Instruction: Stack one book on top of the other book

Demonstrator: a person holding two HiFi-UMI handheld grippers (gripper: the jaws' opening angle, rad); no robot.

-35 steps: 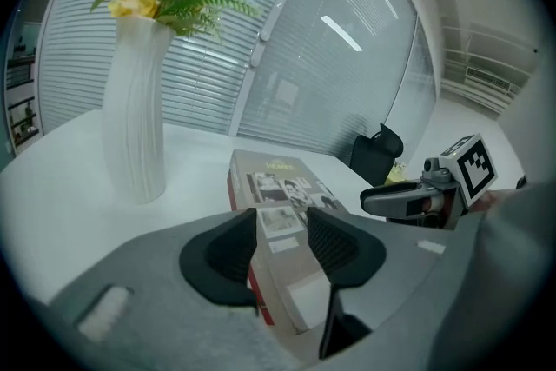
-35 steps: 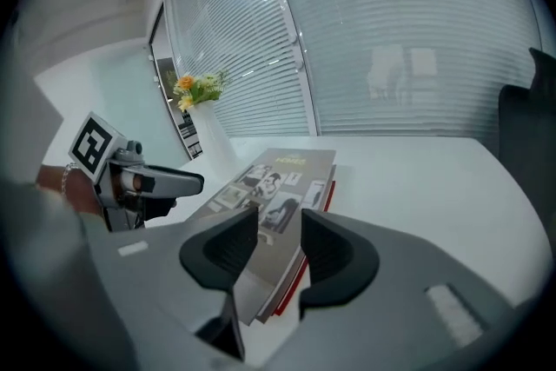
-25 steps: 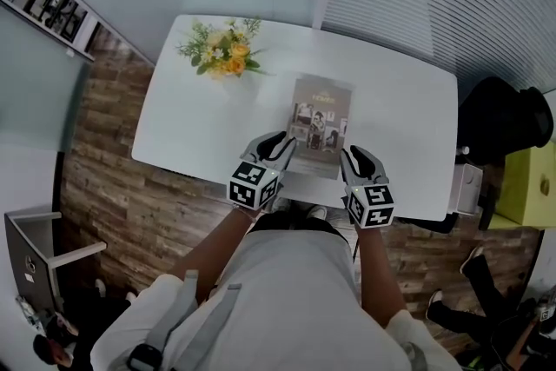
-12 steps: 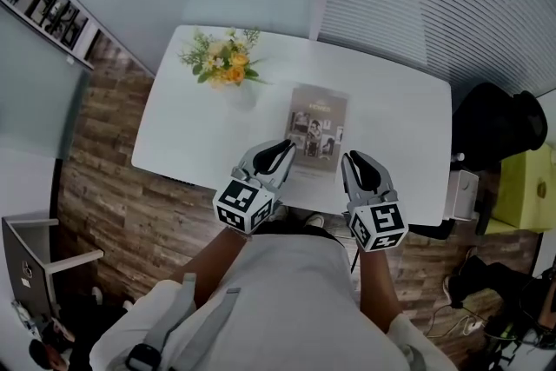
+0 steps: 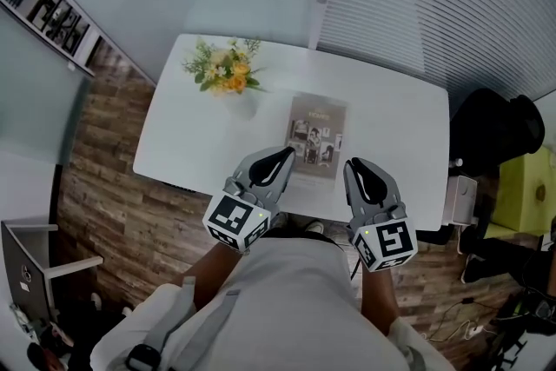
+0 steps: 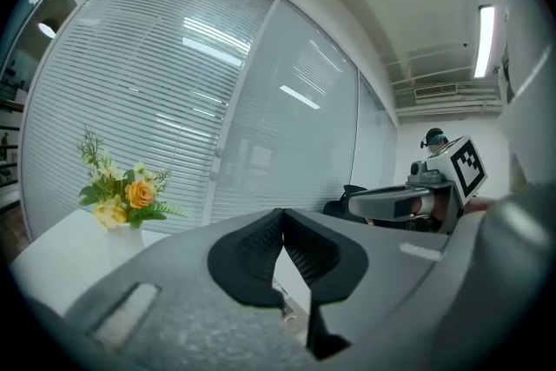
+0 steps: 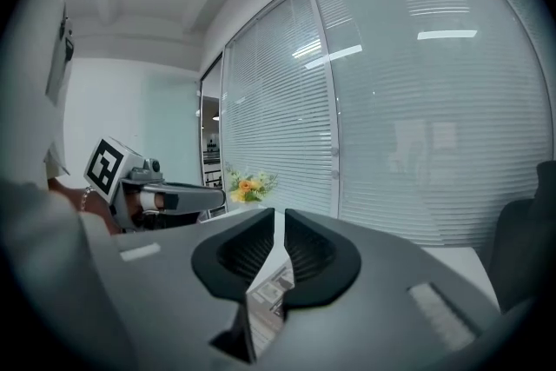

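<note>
The book (image 5: pixel 317 137) lies flat on the white counter (image 5: pixel 395 113), close to the near edge, with its long side running away from the person. Both tongs are clear of it.

The left tongs (image 5: pixel 284 155) hang above and just beside the book's near left corner. In the left gripper view the ribbed pads (image 6: pixel 256 252) are pressed together at the tips, with nothing between them. The right tongs (image 5: pixel 354 166) hover off the near right corner. Their jaws are closing, a thin slit is left between the pads (image 7: pixel 310 252), and nothing is in it. A strip of the book's cover shows far below through the gap.

A second ago both tongs were down at the book's near edge and stood wider apart. Since then they have risen towards the head camera and look larger. The book has kept its place.

Its cover is greyish brown, with a block of small dark photographs in the middle and a line of print above that is too small to read. I cannot tell whether a second book lies under it. A vase of yellow flowers (image 5: pixel 228 69) stands well apart at the far left corner.
</note>
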